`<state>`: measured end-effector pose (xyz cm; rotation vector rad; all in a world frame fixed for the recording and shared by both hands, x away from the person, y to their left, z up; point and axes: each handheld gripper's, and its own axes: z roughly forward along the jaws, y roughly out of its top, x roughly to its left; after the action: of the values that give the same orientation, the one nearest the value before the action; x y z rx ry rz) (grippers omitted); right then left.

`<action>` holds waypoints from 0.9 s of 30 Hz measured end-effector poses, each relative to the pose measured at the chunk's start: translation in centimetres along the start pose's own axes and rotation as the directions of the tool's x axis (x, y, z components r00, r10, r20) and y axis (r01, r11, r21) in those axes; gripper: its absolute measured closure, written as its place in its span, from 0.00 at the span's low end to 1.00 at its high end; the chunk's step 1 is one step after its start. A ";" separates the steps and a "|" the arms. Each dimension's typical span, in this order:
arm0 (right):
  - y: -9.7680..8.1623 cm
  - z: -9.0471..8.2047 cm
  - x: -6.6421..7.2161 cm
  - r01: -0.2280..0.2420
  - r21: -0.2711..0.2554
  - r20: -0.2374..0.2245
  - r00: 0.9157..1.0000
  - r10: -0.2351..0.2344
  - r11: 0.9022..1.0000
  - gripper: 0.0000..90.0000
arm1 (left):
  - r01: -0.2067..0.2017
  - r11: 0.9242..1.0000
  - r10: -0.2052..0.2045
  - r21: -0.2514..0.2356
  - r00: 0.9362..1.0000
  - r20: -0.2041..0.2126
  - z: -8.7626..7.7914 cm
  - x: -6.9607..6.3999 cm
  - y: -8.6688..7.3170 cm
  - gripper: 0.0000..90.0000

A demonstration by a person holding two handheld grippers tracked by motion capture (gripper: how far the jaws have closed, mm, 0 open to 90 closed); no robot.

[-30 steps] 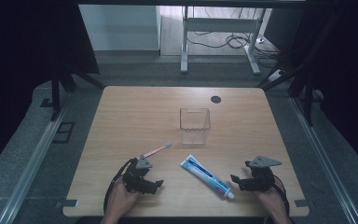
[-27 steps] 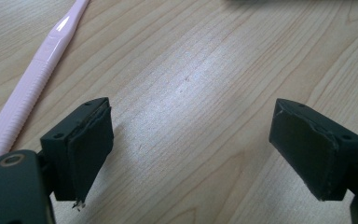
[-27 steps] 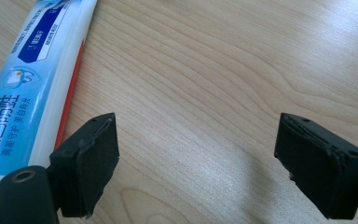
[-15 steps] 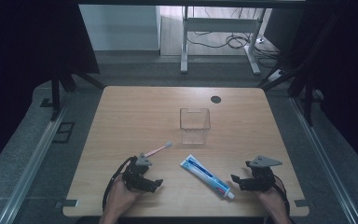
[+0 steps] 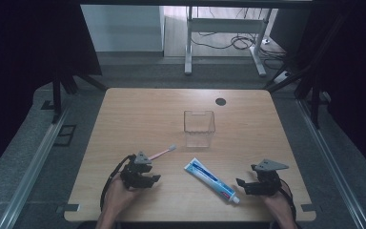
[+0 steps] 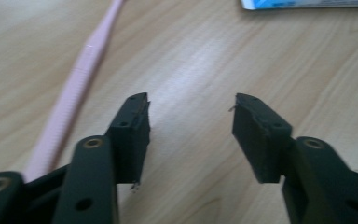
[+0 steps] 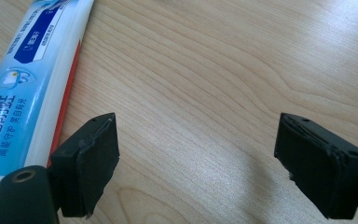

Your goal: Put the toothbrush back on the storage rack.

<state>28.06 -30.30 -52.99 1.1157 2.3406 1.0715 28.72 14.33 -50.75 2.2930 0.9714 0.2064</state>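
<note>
A pink toothbrush [image 5: 161, 152] lies on the wooden table [image 5: 138, 109], its bristle end pointing toward a clear square cup [image 5: 199, 128]. A blue and white toothpaste tube [image 5: 211, 179] lies slantwise at the front middle. My left gripper [image 5: 153, 179] rests on the table just in front of the toothbrush, open and empty. In the left gripper view the toothbrush handle [image 6: 81, 74] runs to the left of the left gripper [image 6: 191, 100]. My right gripper [image 5: 241, 183] sits right of the tube's cap, open. The tube [image 7: 28, 88] lies beside the left jaw of the right gripper [image 7: 198, 121].
A dark round hole [image 5: 220, 101] marks the table's far right part. Beyond the far edge stand a white frame's legs [image 5: 189, 43] and cables on the floor. Metal rails [image 5: 33, 162] run along both sides of the table.
</note>
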 end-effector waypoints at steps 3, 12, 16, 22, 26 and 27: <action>0.0 0.0 0.0 -0.002 0.000 0.003 1.000 0.002 1.000 0.16 | 0.020 1.000 -0.020 -0.007 1.000 -0.006 -0.6 1.1 0.3 0.64; 0.0 -0.1 0.0 -0.005 -0.004 0.012 1.000 0.005 1.000 0.16 | 0.044 0.999 -0.044 -0.006 0.998 -0.047 -1.2 3.2 0.5 0.92; 0.0 -0.1 -0.1 -0.004 -0.005 0.018 1.000 0.004 1.000 0.16 | 0.078 0.997 -0.078 -0.005 0.996 -0.046 -1.3 4.2 0.5 0.96; -0.1 -0.1 -0.1 -0.005 -0.005 0.019 1.000 0.005 1.000 0.16 | 0.105 0.994 -0.106 -0.015 0.992 -0.070 -1.8 5.5 0.3 0.98; -0.1 -0.1 0.0 -0.005 -0.003 0.017 1.000 0.005 1.000 0.16 | 0.107 0.994 -0.109 -0.023 0.989 -0.096 -1.9 6.1 0.2 0.97; -0.1 -0.1 0.0 -0.005 -0.003 0.018 1.000 0.005 1.000 0.16 | 0.103 0.994 -0.106 -0.026 0.987 -0.118 -1.8 6.5 -0.1 0.97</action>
<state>27.95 -30.38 -52.95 1.1258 2.3232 1.0622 32.60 19.76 -50.04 2.2256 1.1422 0.3102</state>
